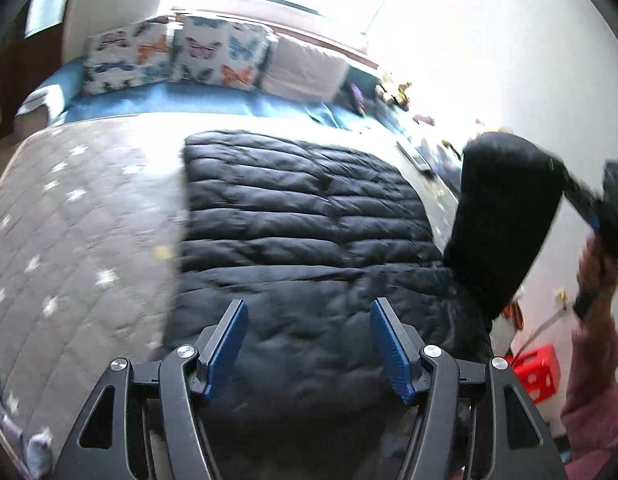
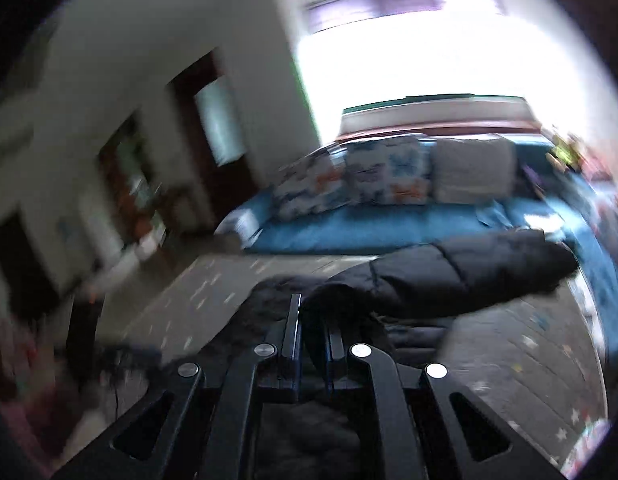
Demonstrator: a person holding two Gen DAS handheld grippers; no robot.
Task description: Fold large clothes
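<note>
In the left wrist view, the black puffer jacket point(image 1: 301, 232) lies spread on the bed's grey quilt point(image 1: 81, 216). The left hand-held gripper point(image 1: 307, 344) hovers over its near hem, jaws apart and empty, probably ready to steady it. At right, the sleeve point(image 1: 505, 216) hangs lifted.

In the right wrist view, the right hand-held gripper point(image 2: 313, 320) is clamped on the sleeve, raising it, likely to fold it inward.
</note>
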